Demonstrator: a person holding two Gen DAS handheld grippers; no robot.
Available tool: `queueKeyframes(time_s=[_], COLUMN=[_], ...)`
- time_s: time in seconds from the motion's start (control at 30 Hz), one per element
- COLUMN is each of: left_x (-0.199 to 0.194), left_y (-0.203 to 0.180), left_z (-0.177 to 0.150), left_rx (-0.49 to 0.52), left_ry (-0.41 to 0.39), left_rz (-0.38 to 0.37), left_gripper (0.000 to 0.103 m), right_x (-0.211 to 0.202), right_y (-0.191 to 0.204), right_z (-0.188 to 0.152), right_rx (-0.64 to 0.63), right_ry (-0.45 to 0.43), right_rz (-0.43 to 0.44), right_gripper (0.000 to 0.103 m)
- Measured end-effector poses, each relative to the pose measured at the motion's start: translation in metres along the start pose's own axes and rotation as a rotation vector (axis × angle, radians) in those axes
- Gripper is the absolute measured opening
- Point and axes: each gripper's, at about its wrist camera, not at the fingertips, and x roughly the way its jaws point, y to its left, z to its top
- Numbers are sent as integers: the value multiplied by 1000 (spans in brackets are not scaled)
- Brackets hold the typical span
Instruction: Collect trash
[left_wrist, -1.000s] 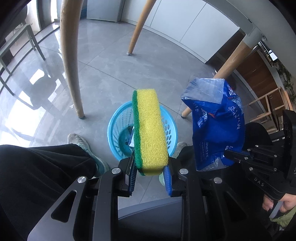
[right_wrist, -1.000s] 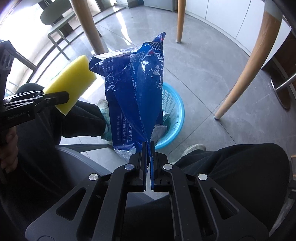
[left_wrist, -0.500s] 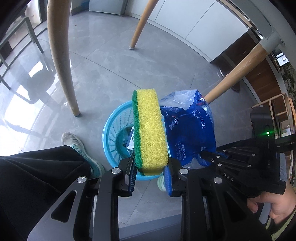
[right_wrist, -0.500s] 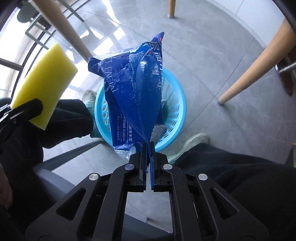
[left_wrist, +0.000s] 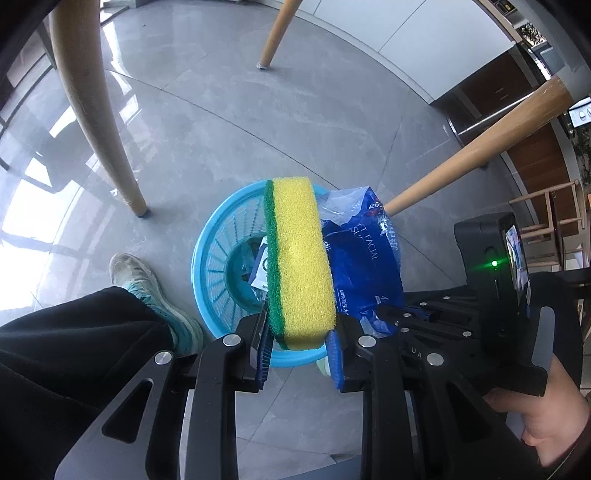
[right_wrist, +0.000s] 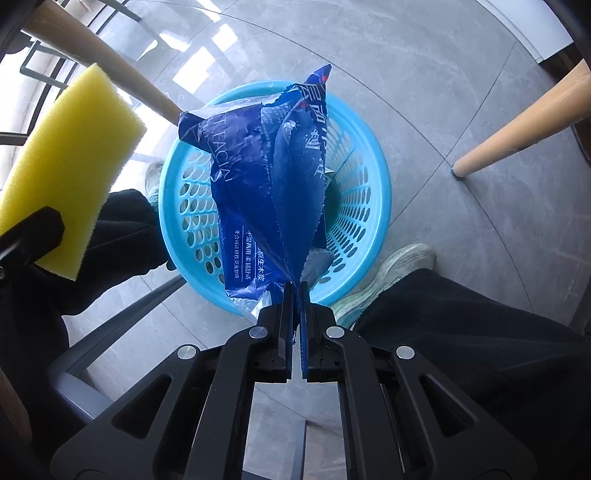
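My left gripper is shut on a yellow sponge with a green scouring side and holds it above the blue plastic basket on the floor. My right gripper is shut on a crumpled blue plastic wrapper, which hangs over the basket's opening. The wrapper also shows in the left wrist view, right of the sponge. The sponge shows in the right wrist view at the left. Some white and blue packaging lies in the basket.
Wooden table legs stand around the basket. The person's legs in black trousers and pale sneakers flank the basket. The floor is grey tile.
Both grippers have moved down and closer over the basket. The wrapper has come from beside the basket to hang over its opening. Both grips are unchanged.
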Motion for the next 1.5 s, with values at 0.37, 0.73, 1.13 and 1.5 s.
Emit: queueKeyframes(time_s=[0.37,0.73,1.13,1.5], left_x=[10,-3,-36,-68], left_y=[-1,6,6,-2], left_z=[6,3,-10,-35], left_rx=[14,-12,-9,23], left_ry=[2,-31,-98,-143], left_rz=[-4,19,93,109], left_gripper=[52,52,54,67], right_x=[5,-19,-75,-130], right_y=[-16,-4,3,7], right_z=[3,-10,-37,-83], right_rx=[96,41,-21,-67], right_ry=[6,-66,-205,-314], right_rz=[90,55,33,51], right_gripper=[24,33,45,56])
